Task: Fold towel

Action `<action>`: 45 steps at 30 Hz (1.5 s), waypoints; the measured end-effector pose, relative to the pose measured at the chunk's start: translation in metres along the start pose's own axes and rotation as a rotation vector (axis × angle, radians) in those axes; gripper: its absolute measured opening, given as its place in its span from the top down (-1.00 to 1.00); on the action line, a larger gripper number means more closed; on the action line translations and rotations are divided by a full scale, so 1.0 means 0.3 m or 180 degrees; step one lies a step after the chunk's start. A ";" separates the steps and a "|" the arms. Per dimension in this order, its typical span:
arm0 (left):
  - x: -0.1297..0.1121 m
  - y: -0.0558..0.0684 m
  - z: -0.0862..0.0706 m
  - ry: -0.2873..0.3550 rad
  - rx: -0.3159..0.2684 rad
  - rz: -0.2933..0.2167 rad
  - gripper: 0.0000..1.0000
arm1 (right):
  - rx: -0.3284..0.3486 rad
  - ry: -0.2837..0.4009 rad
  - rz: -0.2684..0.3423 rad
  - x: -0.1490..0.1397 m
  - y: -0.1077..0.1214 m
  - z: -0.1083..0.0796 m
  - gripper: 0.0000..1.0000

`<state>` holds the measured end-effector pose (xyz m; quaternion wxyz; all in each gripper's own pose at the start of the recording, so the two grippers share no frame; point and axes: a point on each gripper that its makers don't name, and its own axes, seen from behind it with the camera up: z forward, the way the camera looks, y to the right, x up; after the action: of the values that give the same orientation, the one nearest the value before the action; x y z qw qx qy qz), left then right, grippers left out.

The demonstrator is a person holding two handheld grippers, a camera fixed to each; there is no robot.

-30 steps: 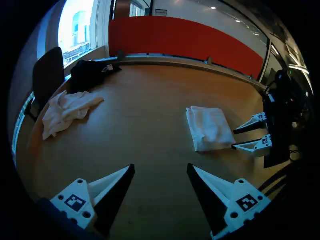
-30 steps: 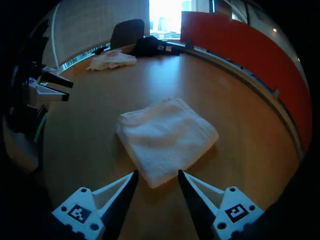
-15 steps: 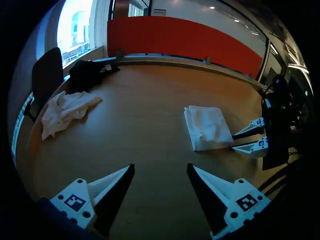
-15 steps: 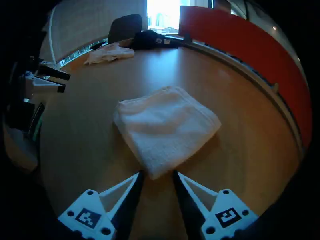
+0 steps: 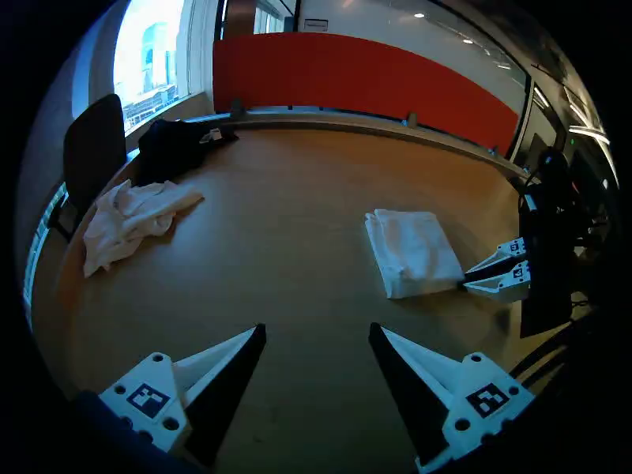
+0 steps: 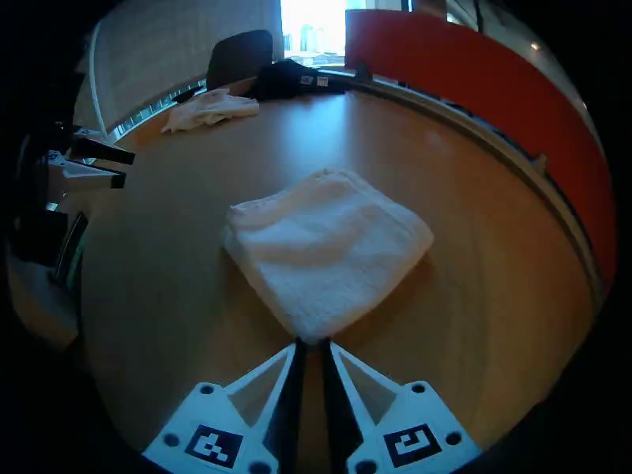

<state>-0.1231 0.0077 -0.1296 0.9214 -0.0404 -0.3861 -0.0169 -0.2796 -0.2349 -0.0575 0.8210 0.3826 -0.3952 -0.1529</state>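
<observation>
Wooden table (image 5: 276, 245), red partition (image 5: 355, 75) along the far edge, window (image 5: 146, 63) and chair (image 5: 91, 150) at the left. Folded towel (image 6: 328, 245) lies flat mid-table. Crumpled cloth (image 5: 130, 217) and black bag (image 5: 174, 146) sit well apart from it. Right gripper (image 6: 312, 347) is pinched to a slit on the towel's near corner. Left gripper (image 5: 316, 328) is wide open, holding nothing.

Right claw (image 6: 312, 351): tips almost together at the near corner of the towel (image 6: 328, 245). Can't tell whether any fabric sits between them. Claw body cut off by the lower edge.

Dark heap (image 5: 174, 146) at the far end of the tabletop (image 5: 300, 197): too dark to identify.

Left gripper view: black shape (image 5: 545, 261) behind the right claw, no detail visible.
</observation>
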 end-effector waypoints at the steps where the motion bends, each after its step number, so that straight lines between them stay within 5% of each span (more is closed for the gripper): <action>1: 0.000 0.000 0.000 0.0000 0.0000 0.0001 -0.95 | 0.0001 0.0004 -0.0001 0.001 -0.001 -0.001 0.80; 16: 0.021 0.011 0.000 0.0032 -0.0024 0.0030 -0.95 | -0.0040 0.0262 -0.0116 0.116 0.003 -0.050 0.91; 32: 0.091 0.043 -0.022 0.0163 -0.0058 0.0068 -0.95 | -0.0345 0.0760 -0.0435 0.446 0.101 -0.253 0.91; 45: 0.149 0.084 -0.025 0.0259 -0.0110 0.0100 -0.95 | -0.0480 0.0984 -0.0438 0.566 0.169 -0.418 0.91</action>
<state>-0.0848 0.0323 -0.1044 0.9357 -0.0616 -0.3472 -0.0107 -0.0773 -0.2317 0.0214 0.8859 0.3651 -0.2246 -0.1773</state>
